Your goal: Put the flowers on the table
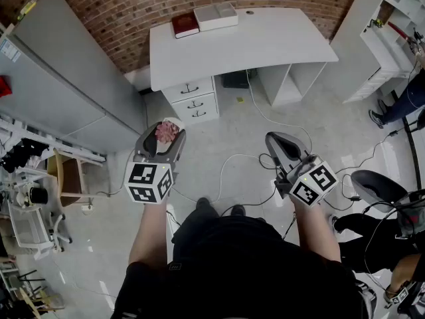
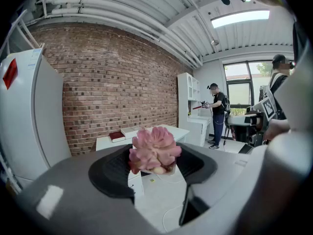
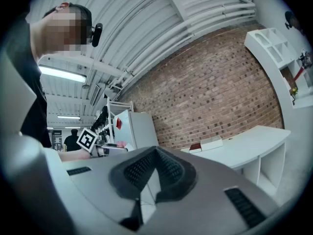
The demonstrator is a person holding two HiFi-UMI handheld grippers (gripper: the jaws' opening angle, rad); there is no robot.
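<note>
A pink flower (image 1: 167, 131) in a small pale pot hangs in the air between the jaws of my left gripper (image 1: 162, 138), which is shut on it. In the left gripper view the flower (image 2: 153, 148) fills the gap between the dark pads of the left gripper (image 2: 156, 161). My right gripper (image 1: 281, 145) is held level at the right, shut, with nothing in it; its pads meet at the tip in the right gripper view (image 3: 156, 154). The white table (image 1: 265, 42) stands ahead against the brick wall, well beyond both grippers, and also shows as the table (image 2: 168, 130) and the table (image 3: 254, 143).
A red book (image 1: 185, 24) and a white box (image 1: 215, 16) lie at the table's back left. White drawers (image 1: 192, 98) sit under its left side. A grey fridge (image 1: 66, 78) stands left, white shelving (image 1: 392, 25) right. Cables (image 1: 232, 165) trail on the floor. A person (image 2: 216, 112) stands by the window.
</note>
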